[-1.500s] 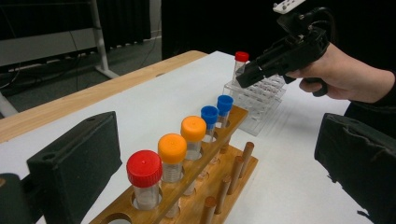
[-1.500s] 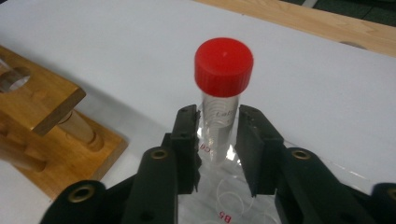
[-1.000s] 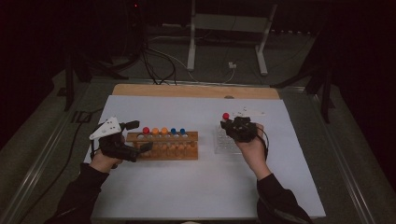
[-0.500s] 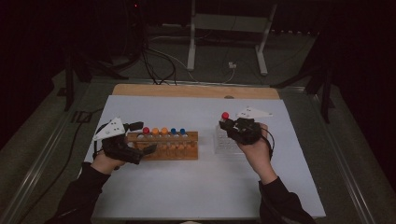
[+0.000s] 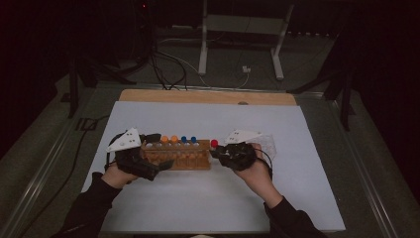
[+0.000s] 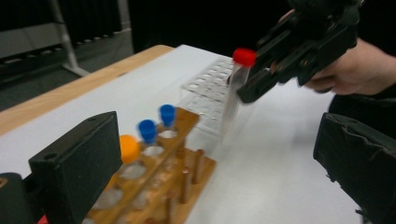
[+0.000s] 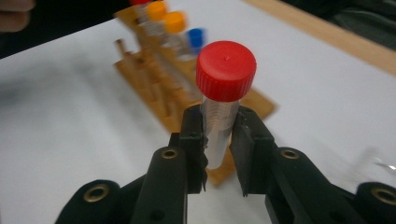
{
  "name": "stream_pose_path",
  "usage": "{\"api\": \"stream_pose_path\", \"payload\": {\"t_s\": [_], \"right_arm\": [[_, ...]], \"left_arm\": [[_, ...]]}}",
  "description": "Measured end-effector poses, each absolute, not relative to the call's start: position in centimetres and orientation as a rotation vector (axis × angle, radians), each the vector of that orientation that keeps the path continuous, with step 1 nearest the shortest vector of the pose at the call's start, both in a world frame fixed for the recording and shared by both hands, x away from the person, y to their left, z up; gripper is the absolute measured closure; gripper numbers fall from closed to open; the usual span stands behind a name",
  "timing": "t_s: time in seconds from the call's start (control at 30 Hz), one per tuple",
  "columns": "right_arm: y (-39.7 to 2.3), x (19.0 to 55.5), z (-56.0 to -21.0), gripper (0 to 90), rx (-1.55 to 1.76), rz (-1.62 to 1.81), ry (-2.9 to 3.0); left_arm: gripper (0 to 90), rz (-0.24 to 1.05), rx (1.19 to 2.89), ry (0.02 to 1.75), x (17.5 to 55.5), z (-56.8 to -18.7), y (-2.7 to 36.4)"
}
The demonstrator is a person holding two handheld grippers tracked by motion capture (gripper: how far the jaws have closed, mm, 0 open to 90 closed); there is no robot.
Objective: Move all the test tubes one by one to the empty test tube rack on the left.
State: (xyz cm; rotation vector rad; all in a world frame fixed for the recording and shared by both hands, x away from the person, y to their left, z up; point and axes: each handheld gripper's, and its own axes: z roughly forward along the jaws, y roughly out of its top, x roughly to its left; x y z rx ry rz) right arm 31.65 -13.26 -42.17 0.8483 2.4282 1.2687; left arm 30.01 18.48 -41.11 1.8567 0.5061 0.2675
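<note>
Right gripper view: right gripper (image 7: 218, 140) jaws clamped on the clear body of a red-capped tube (image 7: 224, 93), held upright above the white sheet. Left gripper view adds a clear plastic rack (image 6: 210, 95) behind that tube. Left gripper (image 6: 210, 186) jaws wide apart, straddling the wooden rack (image 5: 178, 157), gripping nothing. The wooden rack holds two orange-capped tubes (image 5: 169, 140) and two blue-capped tubes (image 5: 188, 141).

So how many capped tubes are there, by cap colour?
Red caps: 2, one held by the right gripper, one in the wooden rack
Orange caps: 2
Blue caps: 2
Total: 6
</note>
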Motion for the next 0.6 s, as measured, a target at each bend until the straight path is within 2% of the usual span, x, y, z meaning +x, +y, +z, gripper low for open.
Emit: {"api": "stream_pose_path", "payload": {"t_s": [0.33, 0.5, 0.6], "right_arm": [[-10.1, 30.0, -43.5, 74.5, 0.732, 1.269, 2.56], [-9.4, 29.3, -43.5, 74.5, 0.699, 1.281, 2.589], [-9.1, 29.1, -43.5, 74.5, 0.685, 1.282, 2.6]], "left_arm": [[7.0, 0.207, 1.88, 0.47, 29.4, -41.8, 15.8], [17.2, 0.188, 1.889, 0.459, 29.4, -42.5, 14.6], [27.0, 0.191, 1.895, 0.451, 29.4, -42.7, 14.1]]}}
